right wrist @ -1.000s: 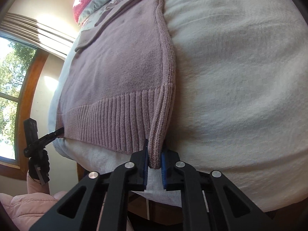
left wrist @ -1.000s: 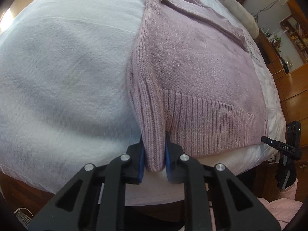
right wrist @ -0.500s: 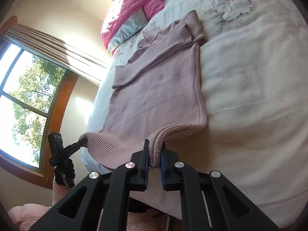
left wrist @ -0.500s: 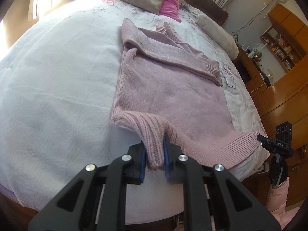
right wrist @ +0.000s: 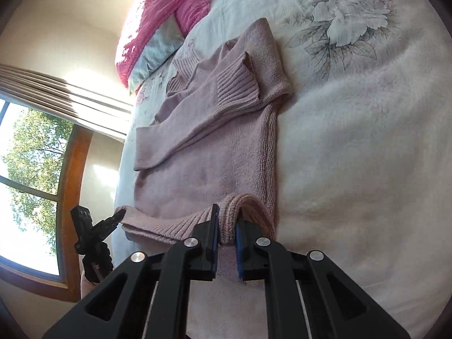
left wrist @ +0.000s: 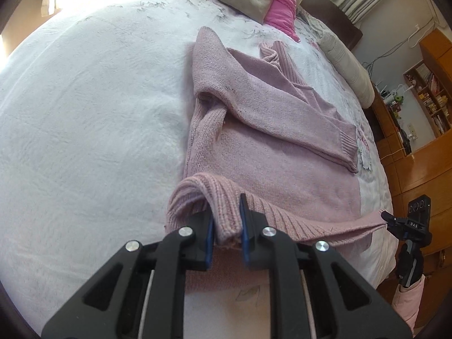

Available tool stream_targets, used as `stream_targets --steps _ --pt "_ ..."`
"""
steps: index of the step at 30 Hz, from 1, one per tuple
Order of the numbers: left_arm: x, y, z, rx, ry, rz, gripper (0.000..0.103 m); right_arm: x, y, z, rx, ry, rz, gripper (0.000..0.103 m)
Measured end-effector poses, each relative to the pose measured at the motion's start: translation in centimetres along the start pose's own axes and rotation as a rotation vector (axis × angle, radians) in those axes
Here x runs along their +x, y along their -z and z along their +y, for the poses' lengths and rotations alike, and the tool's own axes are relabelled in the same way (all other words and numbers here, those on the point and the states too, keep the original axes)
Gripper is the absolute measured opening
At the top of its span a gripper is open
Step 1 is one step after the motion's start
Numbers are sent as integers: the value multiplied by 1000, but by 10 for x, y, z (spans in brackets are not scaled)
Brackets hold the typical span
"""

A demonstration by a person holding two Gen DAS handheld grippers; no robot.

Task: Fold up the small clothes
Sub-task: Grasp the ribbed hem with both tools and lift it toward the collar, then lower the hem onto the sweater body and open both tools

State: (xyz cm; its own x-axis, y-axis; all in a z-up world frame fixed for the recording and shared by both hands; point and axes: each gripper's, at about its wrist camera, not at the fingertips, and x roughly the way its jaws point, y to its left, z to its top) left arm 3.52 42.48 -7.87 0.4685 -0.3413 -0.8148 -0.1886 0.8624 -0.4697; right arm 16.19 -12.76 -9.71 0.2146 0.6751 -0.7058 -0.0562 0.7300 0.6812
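Gripping one corner of the ribbed hem each, the left gripper and the right gripper are both closed tight on the pink sweater, blue pads pressed into the knit. The hem stretches between them, lifted clear of the white blanket and curling over towards the body of the garment. Beyond the raised edge, the rest of the sweater lies flat on the bed, its sleeves folded across the chest, one ribbed cuff on top. Farther off, printed flowers show on the cover, and a bright pink pillow sits at the head. A window with trees outside stands to one side, wooden shelves to the other.
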Motion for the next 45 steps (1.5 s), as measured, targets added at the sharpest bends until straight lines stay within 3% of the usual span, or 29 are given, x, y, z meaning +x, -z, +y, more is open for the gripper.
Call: stream_targets --steps 7,12,15,16,17,18,22,27,30,36,45 --pt "36 -24 15 -46 -15 33 18 40 -31 -17 48 26 46 10" --pt "38 -36 26 -102 53 54 19 49 -40 -21 51 32 61 11" --pt "20 -39 38 -160 131 16 22 39 -39 -16 21 40 37 25" --pt "13 -39 42 -172 132 -7 28 34 -39 -14 0 62 19 34" --pt "2 -38 45 -175 96 -47 40 29 -39 -10 -20 98 2 48" --pt "-9 -38 48 -171 67 -89 43 25 -39 -7 -36 135 -12 50" --pt "-30 -39 43 -69 31 -145 43 13 -37 4 -86 147 -37 50" --pt "-13 -40 5 160 -31 -88 50 14 -31 20 -142 145 -34 50" --pt "6 -38 -7 230 -75 -64 51 18 -26 23 -156 150 -26 50" --pt "32 -39 -16 278 -101 -35 53 23 -24 13 -138 152 -15 51" --pt "22 -30 -16 286 -99 -45 56 15 -16 12 -134 149 -24 52"
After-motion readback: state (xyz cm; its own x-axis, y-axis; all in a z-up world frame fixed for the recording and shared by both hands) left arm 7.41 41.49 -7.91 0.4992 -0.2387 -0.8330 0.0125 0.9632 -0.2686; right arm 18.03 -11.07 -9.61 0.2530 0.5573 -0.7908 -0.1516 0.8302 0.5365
